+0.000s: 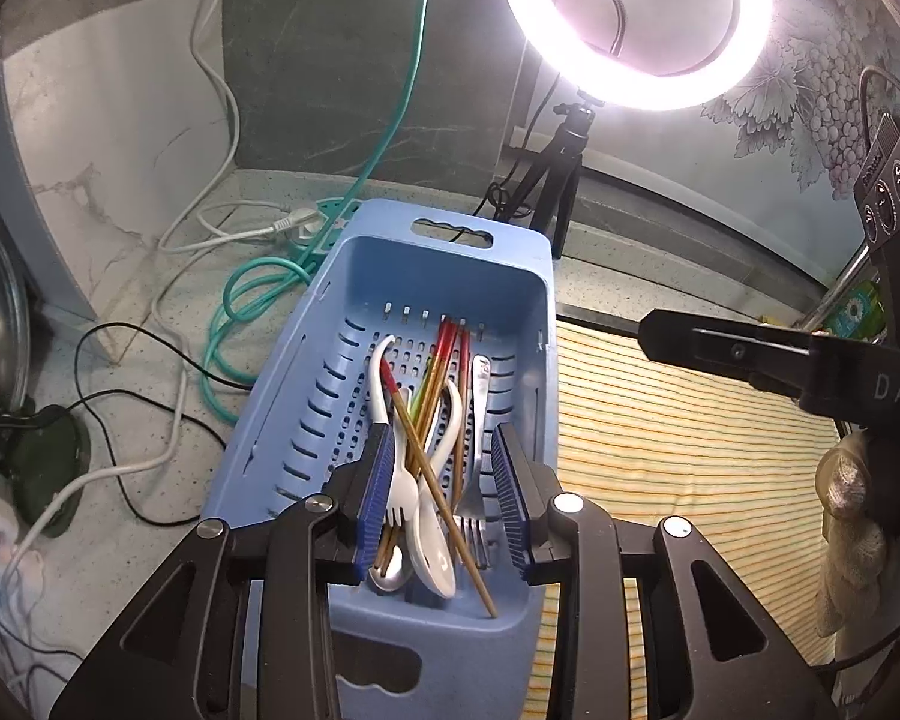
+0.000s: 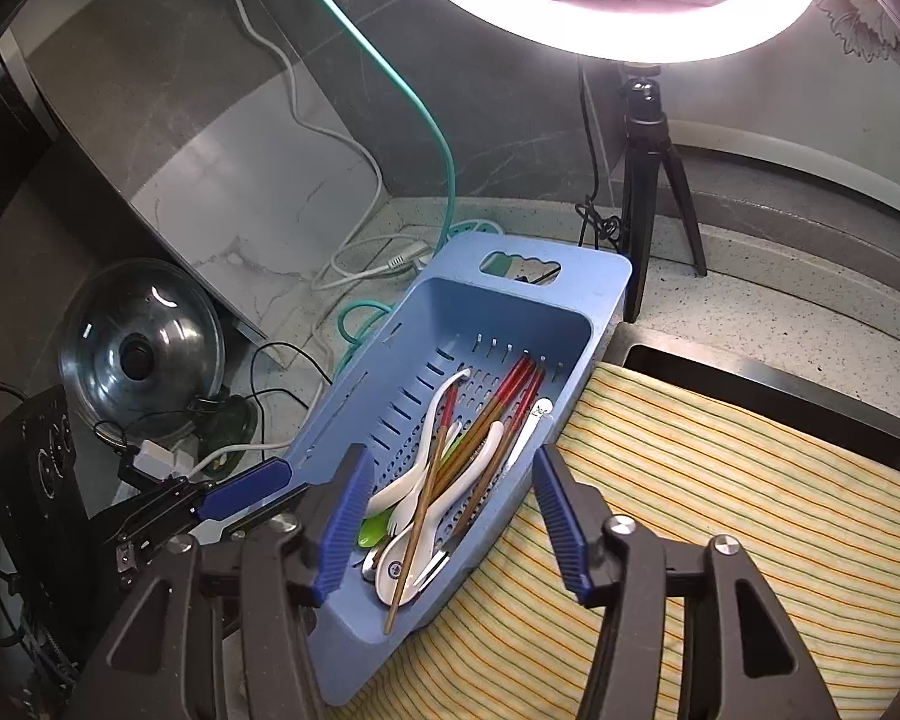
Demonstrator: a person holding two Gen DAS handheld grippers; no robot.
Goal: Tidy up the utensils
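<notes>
A blue slotted basket (image 1: 306, 360) (image 2: 354, 414) holds a jumble of utensils: red-tipped chopsticks (image 1: 444, 354) (image 2: 510, 396), white spoons (image 1: 435, 546) (image 2: 438, 438), a white plastic fork (image 1: 399, 480), a metal fork (image 1: 477, 420), a metal spoon (image 1: 387, 570) and a green spoon (image 2: 373, 528). My left gripper (image 1: 444, 468) is open and empty, its fingers just above the utensils. My right gripper (image 2: 450, 480) is open and empty, straddling the basket's near right rim. It also shows from the side in the left wrist view (image 1: 660, 333).
The basket sits partly on a yellow striped cloth (image 1: 660, 420) (image 2: 720, 510) over a sink (image 2: 810, 414). A ring light on a tripod (image 1: 561, 180) (image 2: 648, 180) stands behind. Cables (image 1: 240, 300), a power strip and a steel pot lid (image 2: 141, 348) lie left.
</notes>
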